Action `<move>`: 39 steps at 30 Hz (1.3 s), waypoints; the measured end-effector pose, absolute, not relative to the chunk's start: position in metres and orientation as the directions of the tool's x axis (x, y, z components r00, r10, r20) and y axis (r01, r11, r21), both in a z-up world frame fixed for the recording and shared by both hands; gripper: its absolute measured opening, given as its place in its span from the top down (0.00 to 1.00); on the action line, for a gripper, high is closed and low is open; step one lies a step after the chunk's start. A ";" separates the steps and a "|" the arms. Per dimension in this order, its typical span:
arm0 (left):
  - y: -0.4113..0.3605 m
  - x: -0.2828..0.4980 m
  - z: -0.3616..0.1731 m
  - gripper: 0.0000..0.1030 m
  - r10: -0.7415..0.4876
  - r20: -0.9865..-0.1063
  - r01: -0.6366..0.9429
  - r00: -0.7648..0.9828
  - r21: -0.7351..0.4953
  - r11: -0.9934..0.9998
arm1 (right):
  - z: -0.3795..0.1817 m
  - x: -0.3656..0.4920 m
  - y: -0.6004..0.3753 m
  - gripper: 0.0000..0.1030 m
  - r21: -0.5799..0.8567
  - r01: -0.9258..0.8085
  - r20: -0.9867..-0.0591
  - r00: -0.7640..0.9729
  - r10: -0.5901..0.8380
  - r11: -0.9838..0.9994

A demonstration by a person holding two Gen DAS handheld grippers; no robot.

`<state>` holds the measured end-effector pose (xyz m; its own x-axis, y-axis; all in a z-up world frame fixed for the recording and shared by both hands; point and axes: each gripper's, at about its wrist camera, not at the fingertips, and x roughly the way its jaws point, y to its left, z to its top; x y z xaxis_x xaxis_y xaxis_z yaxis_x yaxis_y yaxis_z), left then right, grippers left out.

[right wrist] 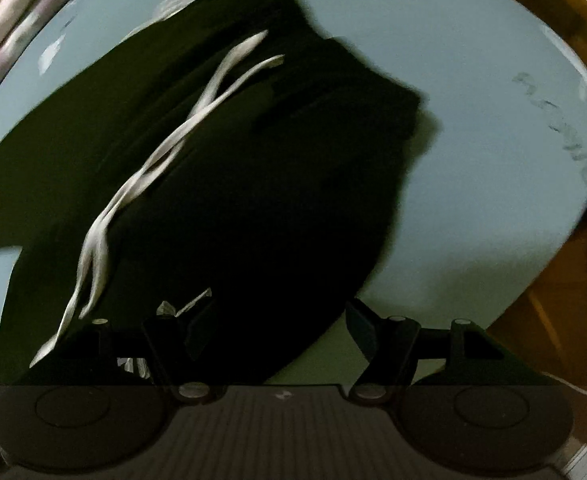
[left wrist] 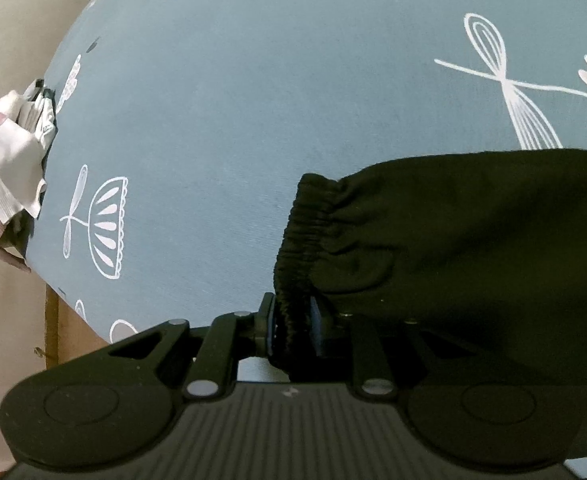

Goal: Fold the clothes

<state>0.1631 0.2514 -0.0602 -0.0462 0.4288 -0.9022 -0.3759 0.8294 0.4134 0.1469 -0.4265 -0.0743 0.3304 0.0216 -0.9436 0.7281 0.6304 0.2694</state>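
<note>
On the blue-grey cloth [left wrist: 253, 100] printed with white line drawings lies a pair of black trousers [left wrist: 473, 248], dull and matte. Toward the near edge of that cloth, one leg ends in a gathered elastic cuff [left wrist: 297, 248], its ribs puckered into tight vertical pleats and the fabric behind it fanning out in soft creases. The left gripper [left wrist: 291, 328] is clamped on the lower end of this cuff, its blue pads [left wrist: 315, 320] pressing the bunched hem from both sides.

From the right wrist view, blurred by motion, the trousers [right wrist: 253, 184] spread across the same cloth [right wrist: 473, 160] as a dark, loosely layered mass with overlapping folds. Two pale drawstrings [right wrist: 173, 148] trail crosswise over the black fabric, twisting around each other. The right gripper [right wrist: 277, 332] hangs above the near edge of the garment with its fingers [right wrist: 359, 328] wide apart and nothing gripped.

At the cloth's left edge, a heap of white and pink clothes [left wrist: 5, 160] sits.
</note>
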 end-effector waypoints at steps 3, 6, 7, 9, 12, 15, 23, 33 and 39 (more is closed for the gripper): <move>0.249 0.163 -0.062 0.79 0.433 -0.900 -0.383 -0.050 0.418 0.824 | -0.086 0.137 -0.451 0.28 0.342 0.773 -0.924 0.380 0.041 0.534; 0.247 0.163 -0.062 0.79 0.440 -0.897 -0.377 -0.054 0.426 0.823 | -0.093 0.131 -0.461 0.26 0.401 0.780 -0.901 0.430 0.055 0.479; 0.247 0.164 -0.063 0.79 0.442 -0.895 -0.373 -0.056 0.429 0.823 | -0.092 0.131 -0.461 0.28 0.397 0.774 -0.902 0.428 0.053 0.493; 0.246 0.165 -0.062 0.79 0.442 -0.895 -0.365 -0.061 0.432 0.825 | -0.088 0.132 -0.460 0.62 0.372 0.759 -0.910 0.412 0.047 0.534; 0.246 0.165 -0.060 0.79 0.440 -0.896 -0.343 -0.066 0.434 0.833 | -0.084 0.132 -0.467 0.86 0.393 0.736 -0.902 0.425 0.077 0.551; 0.247 0.168 -0.054 0.79 0.437 -0.896 -0.330 -0.076 0.436 0.837 | -0.081 0.137 -0.469 0.89 0.368 0.730 -0.913 0.400 0.077 0.576; 0.252 0.169 -0.057 0.77 0.417 -0.905 -0.337 -0.086 0.420 0.842 | -0.074 0.152 -0.453 0.83 0.182 0.687 -0.962 0.272 -0.016 0.703; 0.249 0.144 -0.028 0.58 0.410 -0.912 -0.342 -0.034 0.396 0.852 | -0.027 0.173 -0.429 0.61 0.021 0.463 -0.958 0.262 -0.114 0.886; 0.213 0.144 0.000 0.59 0.426 -0.902 -0.245 0.069 0.398 0.884 | -0.003 0.204 -0.369 0.60 -0.096 0.091 -0.933 0.340 -0.122 0.991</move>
<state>0.1441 0.2135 -0.0001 0.0693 0.4257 -0.9022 -0.2448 0.8840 0.3983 0.2038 -0.3690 -0.0035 0.3399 -0.1220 -0.9325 0.0912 0.9912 -0.0964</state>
